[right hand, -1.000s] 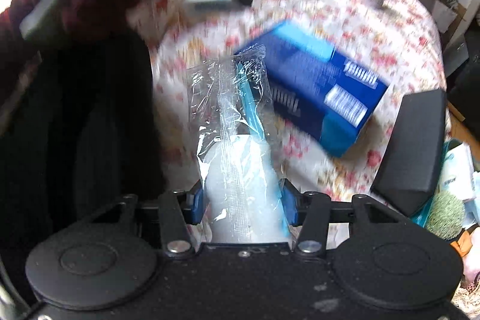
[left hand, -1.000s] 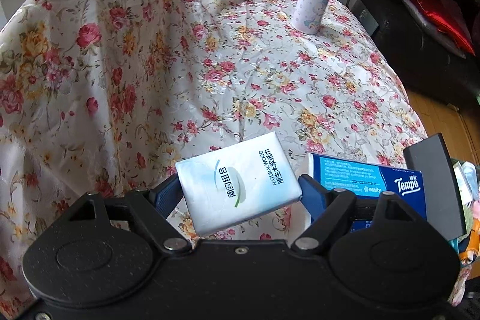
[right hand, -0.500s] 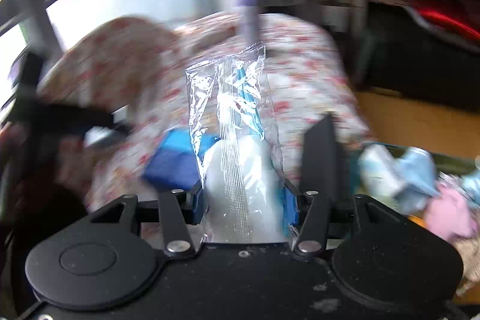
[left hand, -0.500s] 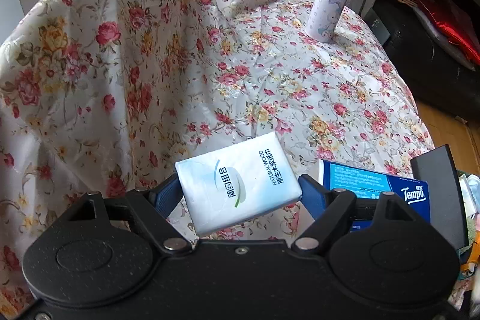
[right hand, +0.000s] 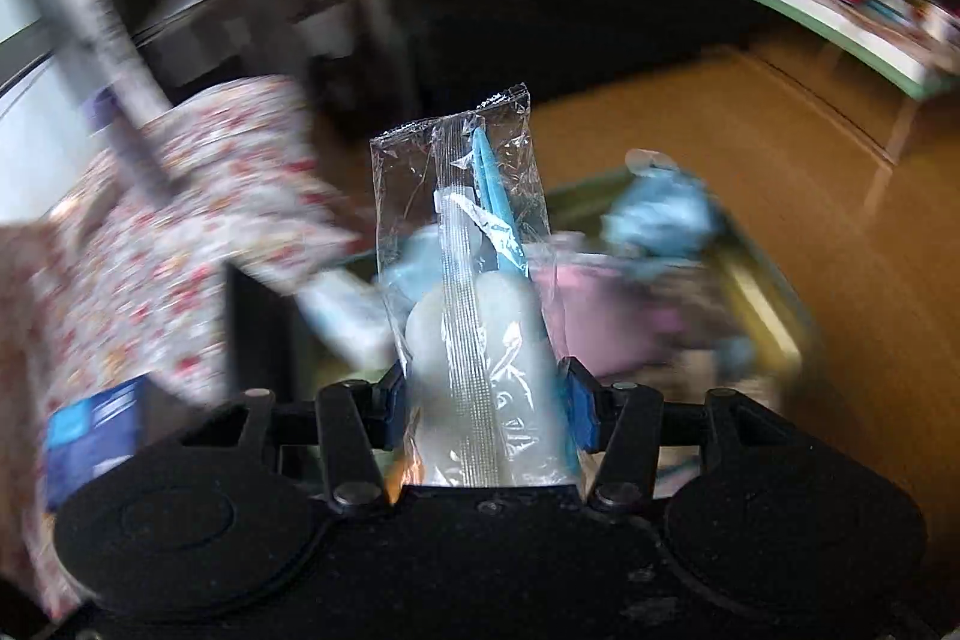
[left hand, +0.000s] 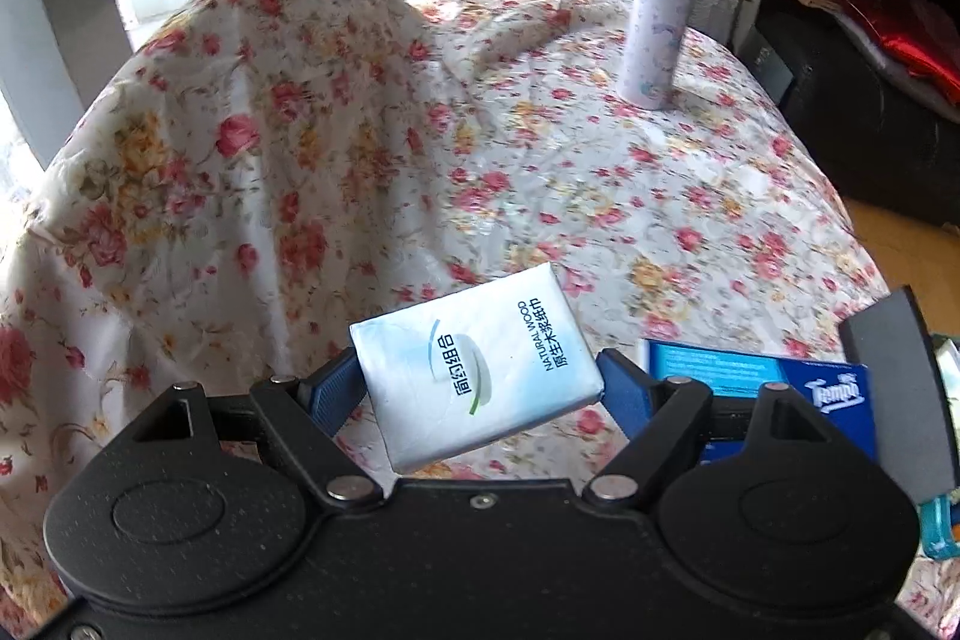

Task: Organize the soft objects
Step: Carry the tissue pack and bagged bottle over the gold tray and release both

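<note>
Left gripper (left hand: 480,388): clamped on a white tissue pack (left hand: 477,370), green swoosh logo and "NATURAL WOOD" print facing my camera. Both blue pads (left hand: 330,391) press its short ends; the pack sits skewed between them, far corner tipped up and away. The gripper is pitched down over the near edge of the table, and the pack hangs clear of the floral tablecloth (left hand: 540,172), not touching it.

On the table from the left wrist view: a lilac-lidded bottle (left hand: 657,25) stands upright near the far right edge. A blue Tempo tissue box (left hand: 780,379) lies at the near right edge, partly hidden behind the gripper's right linkage. A dark flat panel (left hand: 894,388) stands just right of the box, at the table's edge. The cloth rises into a tall hump at the far left corner; I can't tell what is under it.

Right gripper (right hand: 486,400): clenched on a clear plastic sachet (right hand: 474,292) with a white rounded item and a teal stick inside. The sachet stands upright between the pads, its sealed top pointing away from my camera. The gripper is angled down, off the table's right side, over a bin (right hand: 762,292) on the wooden floor holding soft blue and pink items (right hand: 660,214). That frame is heavily motion-blurred, so I can't make out the bin contents. The table's edge and the blue box show at the far left of that view.
</note>
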The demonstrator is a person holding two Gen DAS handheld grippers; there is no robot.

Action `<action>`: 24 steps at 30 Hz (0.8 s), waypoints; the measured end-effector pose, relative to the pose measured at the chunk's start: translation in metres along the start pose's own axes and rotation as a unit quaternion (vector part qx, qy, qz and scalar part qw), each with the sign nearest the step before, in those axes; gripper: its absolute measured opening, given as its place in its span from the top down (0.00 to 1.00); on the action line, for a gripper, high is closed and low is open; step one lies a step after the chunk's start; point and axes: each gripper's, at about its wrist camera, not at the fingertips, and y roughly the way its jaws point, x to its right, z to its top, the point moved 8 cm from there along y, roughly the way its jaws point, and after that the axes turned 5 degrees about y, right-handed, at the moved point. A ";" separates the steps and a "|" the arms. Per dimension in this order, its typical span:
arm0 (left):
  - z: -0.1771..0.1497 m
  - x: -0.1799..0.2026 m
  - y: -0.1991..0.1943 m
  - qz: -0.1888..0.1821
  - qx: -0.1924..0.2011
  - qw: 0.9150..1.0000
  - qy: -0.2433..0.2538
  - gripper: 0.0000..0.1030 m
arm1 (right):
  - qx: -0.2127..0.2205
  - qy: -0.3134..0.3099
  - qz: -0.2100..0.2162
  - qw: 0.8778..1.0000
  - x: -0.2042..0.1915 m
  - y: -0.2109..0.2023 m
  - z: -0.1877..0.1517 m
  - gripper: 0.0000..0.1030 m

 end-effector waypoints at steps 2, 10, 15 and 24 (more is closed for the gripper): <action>0.002 0.014 -0.006 -0.009 0.001 1.000 0.005 0.24 | 0.004 0.022 -0.024 0.999 0.028 0.004 0.003 0.52; 0.018 0.122 -0.036 -0.089 0.007 0.994 0.070 0.24 | 0.028 0.042 -0.045 0.998 0.063 0.017 0.009 0.52; 0.012 0.209 -0.049 -0.162 -0.007 0.979 0.127 0.24 | 0.070 0.025 -0.037 0.997 0.054 0.021 0.017 0.52; -0.017 0.334 -0.042 -0.228 -0.056 0.950 0.206 0.24 | 0.090 -0.014 -0.014 0.996 0.050 0.032 0.022 0.51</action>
